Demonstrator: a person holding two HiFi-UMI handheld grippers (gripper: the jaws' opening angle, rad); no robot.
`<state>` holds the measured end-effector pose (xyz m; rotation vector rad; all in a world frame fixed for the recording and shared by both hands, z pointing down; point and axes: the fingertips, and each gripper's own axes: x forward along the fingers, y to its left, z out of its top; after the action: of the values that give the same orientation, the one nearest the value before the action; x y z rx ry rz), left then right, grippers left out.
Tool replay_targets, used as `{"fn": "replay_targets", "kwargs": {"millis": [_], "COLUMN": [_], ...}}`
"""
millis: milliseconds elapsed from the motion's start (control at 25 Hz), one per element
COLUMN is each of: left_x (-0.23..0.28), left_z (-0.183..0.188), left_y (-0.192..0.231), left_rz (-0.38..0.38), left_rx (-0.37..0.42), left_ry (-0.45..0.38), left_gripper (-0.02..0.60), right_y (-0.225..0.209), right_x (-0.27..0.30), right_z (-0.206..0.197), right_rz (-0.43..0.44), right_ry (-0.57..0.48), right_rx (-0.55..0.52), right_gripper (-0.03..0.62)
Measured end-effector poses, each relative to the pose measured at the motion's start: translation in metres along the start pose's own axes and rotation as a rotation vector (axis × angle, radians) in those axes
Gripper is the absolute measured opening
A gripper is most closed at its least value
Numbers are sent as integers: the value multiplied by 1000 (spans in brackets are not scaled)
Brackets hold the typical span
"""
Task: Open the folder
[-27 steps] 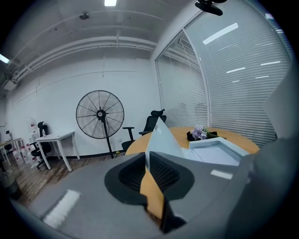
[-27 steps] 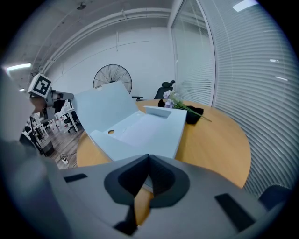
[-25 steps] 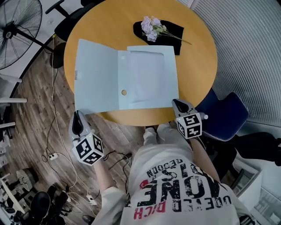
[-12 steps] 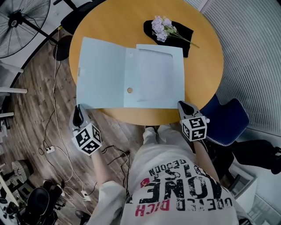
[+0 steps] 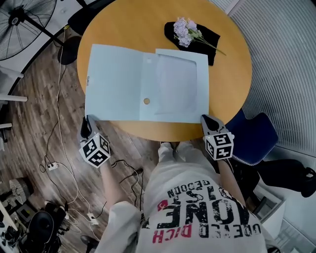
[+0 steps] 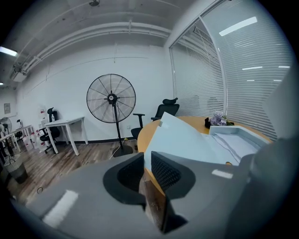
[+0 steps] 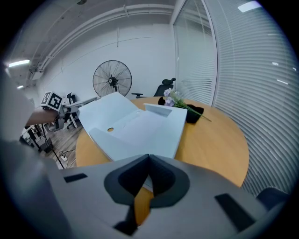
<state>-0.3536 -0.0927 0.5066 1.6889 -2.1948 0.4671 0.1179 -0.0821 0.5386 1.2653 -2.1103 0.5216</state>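
**Head view.** The person's printed shirt [image 5: 197,212] is covering the floor below the table, and the standing fan [image 5: 22,12] is being cut off at the upper left corner.
- The folder [image 5: 118,84], pale blue, is lying open on the round wooden table [image 5: 128,20]. Its left cover is spreading flat to the rim. Its right half is showing a curved pocket over white sheets, with a small round hole beside the fold.
- The left gripper [image 5: 88,120] is sitting just off the folder's near left corner, and the right gripper [image 5: 207,118] at its near right corner.
- Lilac flowers [image 5: 186,28] are lying on a black cloth [image 5: 205,37] beyond the folder. A blue chair [image 5: 254,138] is standing at the right.

**Left gripper view.** The left gripper [image 6: 147,156] is filling the lower frame. Its jaws have just been opening and are standing slightly apart with nothing between the pads. The folder [image 6: 182,137] is lying beyond them, with the fan [image 6: 111,98] and an office chair [image 6: 166,109] behind.

**Right gripper view.** The right gripper [image 7: 148,158] is closing its jaws tip to tip, gripping nothing, over the corner of the folder [image 7: 135,126]. Whether they are touching it is unclear. The flowers [image 7: 172,98] are lying further back.
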Motion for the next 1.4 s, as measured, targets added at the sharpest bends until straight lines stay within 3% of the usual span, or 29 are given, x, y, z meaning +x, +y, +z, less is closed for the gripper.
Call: {"fn": "replay_targets", "kwargs": {"millis": [600,1000,1320,1400], "left_x": [22,34,20,11], "left_z": [-33,-51,-36,-27], "left_y": [11,13,1,-1], "left_rz": [42,57,43,46], "left_rx": [-40,-26,99,81], "left_ry": [75,125,96,64], "left_gripper": [61,61,72,71], "right_y": [0,0,1,1], "right_x": [0,-1,-2,-3], "right_z": [0,1,2,2], "right_rz": [14,21,22,22], "right_ry": [-8,-17,-29,-36], "right_rx": [3,10,0,-2], "right_gripper": [12,12,12,12]}}
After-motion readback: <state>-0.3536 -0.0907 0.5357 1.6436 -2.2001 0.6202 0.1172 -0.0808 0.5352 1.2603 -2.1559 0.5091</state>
